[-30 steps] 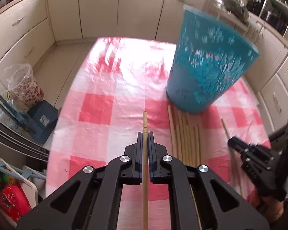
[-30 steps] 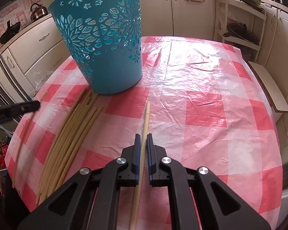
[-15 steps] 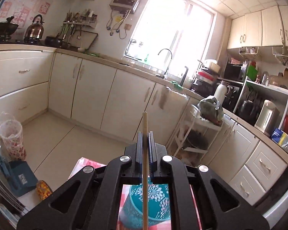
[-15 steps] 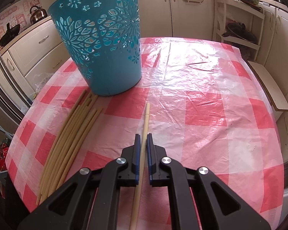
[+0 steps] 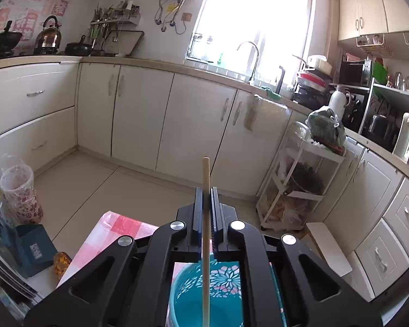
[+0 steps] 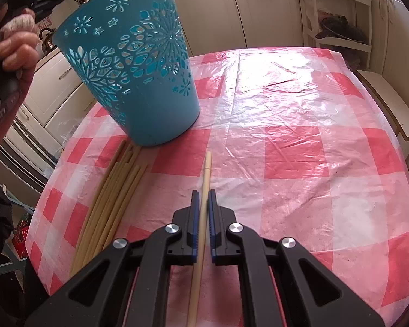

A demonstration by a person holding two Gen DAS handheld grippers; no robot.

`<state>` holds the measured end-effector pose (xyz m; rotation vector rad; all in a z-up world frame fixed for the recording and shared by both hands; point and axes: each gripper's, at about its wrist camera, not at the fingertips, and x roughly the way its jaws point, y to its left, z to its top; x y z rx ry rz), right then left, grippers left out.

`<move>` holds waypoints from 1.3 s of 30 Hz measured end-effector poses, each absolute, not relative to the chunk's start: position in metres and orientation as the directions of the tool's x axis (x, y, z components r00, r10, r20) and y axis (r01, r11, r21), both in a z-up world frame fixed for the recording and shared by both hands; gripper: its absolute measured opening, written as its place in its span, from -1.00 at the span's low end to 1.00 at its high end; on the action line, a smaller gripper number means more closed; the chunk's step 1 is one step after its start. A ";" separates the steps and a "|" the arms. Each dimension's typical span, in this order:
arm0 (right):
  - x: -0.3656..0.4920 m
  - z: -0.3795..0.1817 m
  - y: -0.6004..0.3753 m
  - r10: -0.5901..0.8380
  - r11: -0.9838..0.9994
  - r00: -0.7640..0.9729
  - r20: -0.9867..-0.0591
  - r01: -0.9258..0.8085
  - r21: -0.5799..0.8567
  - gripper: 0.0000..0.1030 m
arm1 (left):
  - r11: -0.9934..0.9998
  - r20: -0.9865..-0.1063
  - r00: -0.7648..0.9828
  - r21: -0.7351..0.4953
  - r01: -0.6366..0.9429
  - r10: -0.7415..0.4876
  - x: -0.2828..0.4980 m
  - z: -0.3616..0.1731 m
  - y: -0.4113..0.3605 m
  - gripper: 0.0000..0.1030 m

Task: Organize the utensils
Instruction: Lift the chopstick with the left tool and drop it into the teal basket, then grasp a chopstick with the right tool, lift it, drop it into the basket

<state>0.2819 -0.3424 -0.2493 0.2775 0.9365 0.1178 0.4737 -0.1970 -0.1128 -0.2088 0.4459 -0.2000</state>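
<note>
A: What do we hold? In the left view our left claw (image 5: pixel 206 212) is closed on a pale wooden stick (image 5: pixel 205 245), thin, round and plain. It runs up the middle of the frame, its blunt tip above the fingertips. Below the claw, at the bottom centre, we look into the blue bin (image 5: pixel 204 299) with its cut-out flowers.

B: And in the right view our right claw (image 6: pixel 201 209) is clamped on a second stick (image 6: pixel 201 218), the same pale wood. Its long axis runs from the bottom centre up to mid-frame, leaning slightly right, tip pointing away from us.

A: Where are the others?

B: A bundle of sticks (image 6: pixel 106 204) lies on the worktop (image 6: pixel 286 136) at lower left, fanned close together, far ends touching or just beside the bin's (image 6: pixel 139 76) base. The bin stands at upper left of that frame.

A: The surface?

B: Red-and-white check cloth under wrinkled clear plastic, glaring near the top. Our left hand (image 6: pixel 13 51) shows at the far upper left.

A: Around us, cream cabinets (image 5: pixel 139 114), a bright window (image 5: pixel 256 16) over the tap, a kettle (image 5: pixel 50 35) at upper left.
</note>
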 end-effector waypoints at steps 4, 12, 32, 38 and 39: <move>0.282 -0.250 -0.342 0.219 0.958 0.589 -0.778 0.020 0.285 -0.86 | 0.965 -0.432 0.871 -0.216 0.150 -0.233 0.462 -0.127 -0.190 -0.90; 0.280 -0.249 -0.337 0.226 0.962 0.591 -0.774 -0.008 0.274 -0.62 | 0.973 -0.509 0.829 -0.133 0.189 -0.231 0.436 -0.140 -0.178 -0.81; 0.257 -0.229 -0.319 0.140 0.990 0.579 -0.803 -0.054 0.133 -0.89 | 0.988 -0.627 0.763 -0.120 0.100 -0.154 0.347 -0.186 -0.075 0.31; 0.237 -0.121 -0.345 0.388 0.878 0.783 -0.486 -0.155 0.452 -0.89 | 0.987 -0.694 0.704 -0.149 0.064 -0.151 0.340 -0.216 -0.055 0.31; 0.241 -0.098 -0.345 0.383 0.876 0.820 -0.425 -0.175 0.450 -0.89 | 0.986 -0.702 0.696 -0.159 0.058 -0.154 0.339 -0.219 -0.054 0.31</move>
